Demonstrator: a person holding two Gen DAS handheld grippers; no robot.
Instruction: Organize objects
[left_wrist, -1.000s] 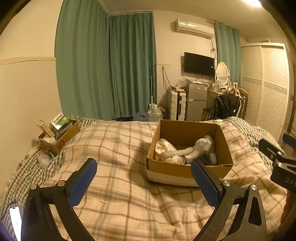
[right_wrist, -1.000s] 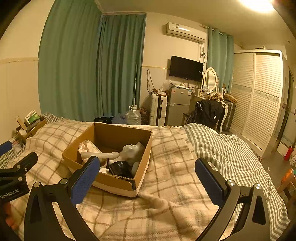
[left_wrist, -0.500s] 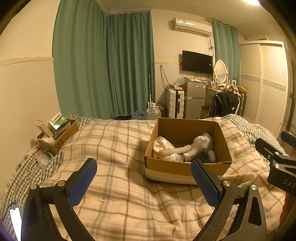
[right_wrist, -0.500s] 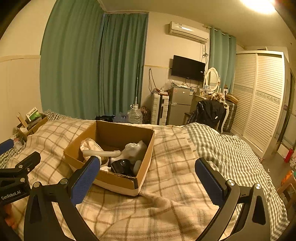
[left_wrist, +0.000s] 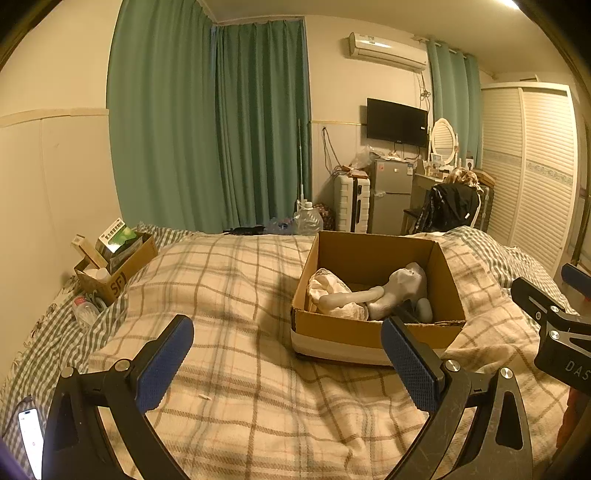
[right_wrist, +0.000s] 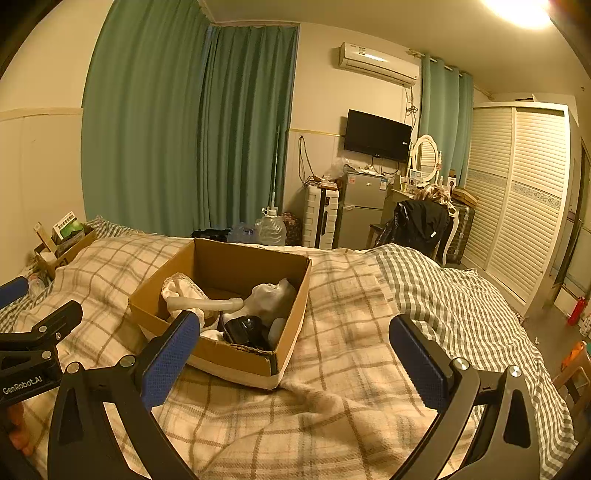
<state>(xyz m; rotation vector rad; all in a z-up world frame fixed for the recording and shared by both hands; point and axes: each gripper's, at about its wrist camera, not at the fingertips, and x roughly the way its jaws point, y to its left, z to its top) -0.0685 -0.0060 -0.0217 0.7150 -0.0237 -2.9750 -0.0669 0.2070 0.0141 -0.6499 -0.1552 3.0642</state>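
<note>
Backed off box (left_wrist: 376, 295) slightly.
Both grippers, left (left_wrist: 287, 363) & right (right_wrist: 295, 363), wide open, empty; items already in, prob. near done.

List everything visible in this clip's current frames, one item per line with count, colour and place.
Open cardboard box: 1, brown, on the plaid blanket, centre.
Cream cloth bundle: 1, inside the box, left side.
Pale grey long-limbed soft toy: 1, inside the box.
Black rounded object: 1, inside the box, near corner.
Beige plaid blanket: 1, covering the bed.
Small cardboard box of packets: 1, brown, by the left wall.
Clear plastic bottle: 1, beside that small box.
Smartphone: 1, screen lit, bed's near left edge.
Green curtains: far wall.
Wall television: 1, black.
Left gripper: blue pads, open, empty.
Right gripper: blue pads, open, empty.
</note>
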